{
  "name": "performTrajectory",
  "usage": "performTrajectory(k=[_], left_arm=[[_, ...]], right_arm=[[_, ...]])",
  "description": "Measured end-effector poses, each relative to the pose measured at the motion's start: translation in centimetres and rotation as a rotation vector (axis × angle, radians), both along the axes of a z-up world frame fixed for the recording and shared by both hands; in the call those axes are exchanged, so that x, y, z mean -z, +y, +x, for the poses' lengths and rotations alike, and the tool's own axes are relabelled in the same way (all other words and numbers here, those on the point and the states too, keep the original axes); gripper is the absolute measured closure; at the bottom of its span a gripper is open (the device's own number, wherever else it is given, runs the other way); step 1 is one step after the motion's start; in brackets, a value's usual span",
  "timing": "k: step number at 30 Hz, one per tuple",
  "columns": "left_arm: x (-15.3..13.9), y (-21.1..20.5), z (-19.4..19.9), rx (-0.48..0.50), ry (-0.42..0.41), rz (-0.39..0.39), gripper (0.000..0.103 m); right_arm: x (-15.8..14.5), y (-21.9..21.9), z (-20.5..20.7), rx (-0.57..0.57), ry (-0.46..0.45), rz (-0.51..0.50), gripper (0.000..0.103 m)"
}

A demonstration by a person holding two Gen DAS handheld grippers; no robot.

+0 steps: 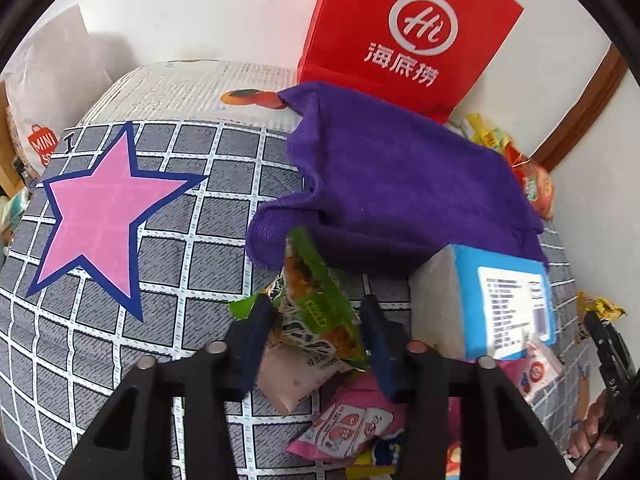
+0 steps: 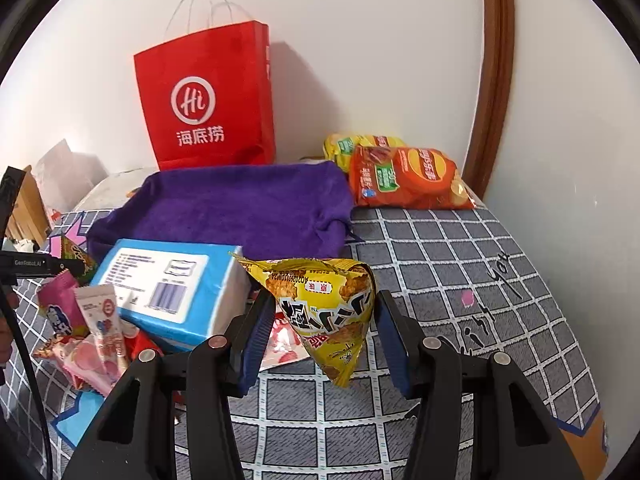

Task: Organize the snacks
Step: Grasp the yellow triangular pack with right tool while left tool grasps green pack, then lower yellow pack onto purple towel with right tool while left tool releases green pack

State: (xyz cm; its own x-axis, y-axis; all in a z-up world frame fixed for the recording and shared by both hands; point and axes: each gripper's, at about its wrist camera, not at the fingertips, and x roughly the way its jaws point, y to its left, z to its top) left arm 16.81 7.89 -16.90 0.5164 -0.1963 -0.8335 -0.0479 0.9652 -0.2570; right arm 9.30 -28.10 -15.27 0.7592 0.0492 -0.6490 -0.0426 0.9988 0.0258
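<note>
My left gripper (image 1: 316, 320) is shut on a green snack packet (image 1: 320, 296) and holds it above the bed, in front of the purple cloth tray (image 1: 392, 184). My right gripper (image 2: 320, 320) is shut on a yellow triangular snack packet (image 2: 328, 308), held above the checked bedsheet (image 2: 460, 264). The purple tray also shows in the right wrist view (image 2: 240, 204). Several small pink and red snack packets (image 2: 92, 328) lie in a pile at the left; they also show in the left wrist view (image 1: 348, 424).
A blue-and-white tissue pack (image 2: 172, 284) lies in front of the tray. A red paper bag (image 2: 204, 100) stands against the wall. An orange chip bag (image 2: 408, 176) and a yellow bag (image 2: 344, 146) lie at the back right. A wooden door frame (image 2: 496, 80) is at right.
</note>
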Motion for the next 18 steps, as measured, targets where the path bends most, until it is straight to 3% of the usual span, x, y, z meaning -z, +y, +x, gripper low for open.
performTrajectory(k=[4,18], left_arm=[[-1.2,0.5,-0.8,0.008,-0.029,-0.011,0.068],[-7.1,0.8,-2.0,0.000,-0.148,0.026,0.069]], right_arm=[[-0.7,0.5,-0.3,-0.005,-0.009,-0.011,0.053],[-5.7,1.0,-0.1,-0.024,-0.032,0.020,0.055]])
